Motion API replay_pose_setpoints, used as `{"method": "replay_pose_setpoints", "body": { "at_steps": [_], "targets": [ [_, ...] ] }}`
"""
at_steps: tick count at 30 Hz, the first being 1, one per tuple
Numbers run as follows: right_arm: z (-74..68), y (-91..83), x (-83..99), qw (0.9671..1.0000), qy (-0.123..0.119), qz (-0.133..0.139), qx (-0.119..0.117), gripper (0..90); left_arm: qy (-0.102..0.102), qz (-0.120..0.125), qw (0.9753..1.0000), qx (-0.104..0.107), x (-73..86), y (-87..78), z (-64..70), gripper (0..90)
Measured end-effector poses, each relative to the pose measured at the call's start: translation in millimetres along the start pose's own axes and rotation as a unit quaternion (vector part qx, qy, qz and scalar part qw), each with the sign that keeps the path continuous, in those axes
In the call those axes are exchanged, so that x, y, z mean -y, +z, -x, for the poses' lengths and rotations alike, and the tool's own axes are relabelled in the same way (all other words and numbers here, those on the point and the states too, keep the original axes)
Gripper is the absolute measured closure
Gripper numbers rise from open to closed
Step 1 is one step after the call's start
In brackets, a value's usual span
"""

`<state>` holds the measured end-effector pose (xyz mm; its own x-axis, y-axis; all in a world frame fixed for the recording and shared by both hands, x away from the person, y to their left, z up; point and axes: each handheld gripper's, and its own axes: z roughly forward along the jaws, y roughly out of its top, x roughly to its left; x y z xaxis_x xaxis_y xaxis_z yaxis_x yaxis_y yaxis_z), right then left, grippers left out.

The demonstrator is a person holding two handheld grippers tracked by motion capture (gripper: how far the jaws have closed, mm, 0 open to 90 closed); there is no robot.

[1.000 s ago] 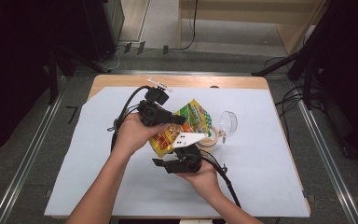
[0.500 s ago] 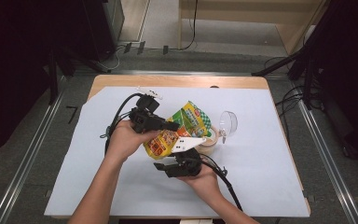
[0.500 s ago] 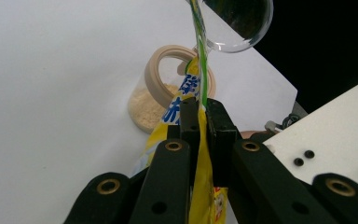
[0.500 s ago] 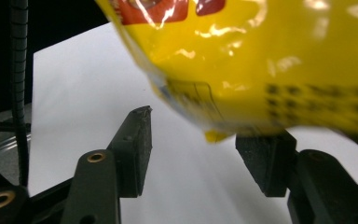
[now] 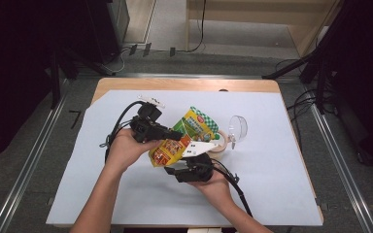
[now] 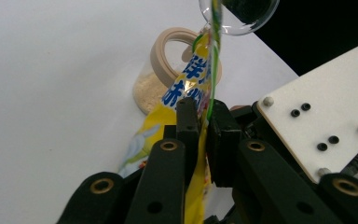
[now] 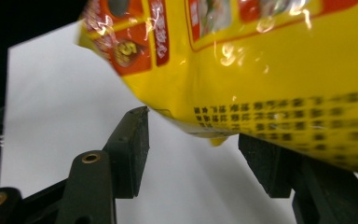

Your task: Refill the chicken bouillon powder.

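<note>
A yellow snack bag (image 5: 187, 136) hangs tilted over the middle of the table. My left gripper (image 5: 176, 136) is shut on its edge, and in the left gripper view the two jaws pinch the bag (image 6: 193, 93) at its thin side (image 6: 203, 135). My right gripper (image 5: 175, 168) sits just below the bag's lower end, and it is open. In the right gripper view the bag (image 7: 261, 60) fills the top, and its bottom corner dips between the spread jaws (image 7: 198, 149) without touching the pads (image 7: 133, 144).
An open jar of pale powder (image 6: 168, 77) with a beige rim (image 5: 219, 144) stands right behind the bag. A clear domed lid (image 5: 237, 128) lies to its right. A white sheet (image 5: 272, 170) covers the wooden table (image 5: 184, 84). Both cables trail toward the person.
My left gripper has carried the bag left and down, so its lower end now hangs just over the right gripper. The right gripper has hardly moved.
</note>
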<state>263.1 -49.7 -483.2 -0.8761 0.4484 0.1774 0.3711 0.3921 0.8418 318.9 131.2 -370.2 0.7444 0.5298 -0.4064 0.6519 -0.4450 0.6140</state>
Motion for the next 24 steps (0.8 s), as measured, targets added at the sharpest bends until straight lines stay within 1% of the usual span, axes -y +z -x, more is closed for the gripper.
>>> {"method": "replay_pose_setpoints", "body": {
  "at_steps": [1, 4, 6, 7, 9, 11, 13, 16, 17, 21, 22, 24],
  "targets": [
    [0.9, 0.2, 0.7, 1.0, -0.003, -0.002, 0.004, 45.4, 0.001, 0.0, 1.0, 0.002, 0.5, 1.4, -0.2, 85.2],
    [2.1, 1.4, 2.7, 0.9999, -0.007, -0.01, 0.006, 46.9, 0.001, 0.0, 1.0, 0.009, 1.2, 4.3, -1.6, 84.1],
    [1.6, 2.9, 2.9, 0.9996, -0.023, -0.015, 0.007, 47.0, 0.01, -0.002, 0.9999, 0.008, 1.8, 6.9, -1.2, 83.6],
    [0.6, 3.9, 3.2, 0.9995, -0.024, -0.019, 0.003, 47.2, 0.013, -0.003, 0.9999, 0.011, 2.0, 8.7, -0.9, 82.9],
    [-2.1, 7.0, 4.4, 0.999, -0.036, -0.026, 0.003, 47.5, 0.02, -0.007, 0.9998, 0.007, 2.3, 12.4, -0.1, 82.9],
    [-3.8, 8.5, 5.1, 0.9988, -0.038, -0.03, 0.002, 47.6, 0.021, -0.006, 0.9997, 0.007, 2.6, 15.7, -0.6, 83.6],
    [-4.2, 9.1, 5.3, 0.9988, -0.038, -0.032, 0.004, 47.6, 0.018, -0.002, 0.9998, 0.01, 2.7, 17.7, -1.5, 83.9],
    [-3.2, 9.3, 5.3, 0.9987, -0.039, -0.033, 0.002, 47.6, 0.025, -0.003, 0.9997, 0.005, 2.7, 17.3, -1.9, 85.9],
    [-3.1, 9.3, 5.3, 0.9987, -0.04, -0.033, 0.001, 47.6, 0.027, 0.001, 0.9996, 0.005, 3.2, 16.6, -2.0, 86.5],
    [-3.5, 9.9, 5.8, 0.9985, -0.042, -0.036, -0.004, 47.2, 0.017, -0.003, 0.9998, 0.007, 4.2, 14.4, -4.5, 89.2],
    [-3.3, 10.1, 6.0, 0.9983, -0.047, -0.036, -0.004, 47.0, 0.017, -0.003, 0.9998, 0.009, 4.7, 13.7, -5.5, 89.5],
    [-3.8, 10.0, 6.3, 0.9982, -0.047, -0.036, -0.004, 46.8, 0.016, -0.003, 0.9998, 0.01, 5.7, 12.2, -6.3, 89.8]
  ]
}}
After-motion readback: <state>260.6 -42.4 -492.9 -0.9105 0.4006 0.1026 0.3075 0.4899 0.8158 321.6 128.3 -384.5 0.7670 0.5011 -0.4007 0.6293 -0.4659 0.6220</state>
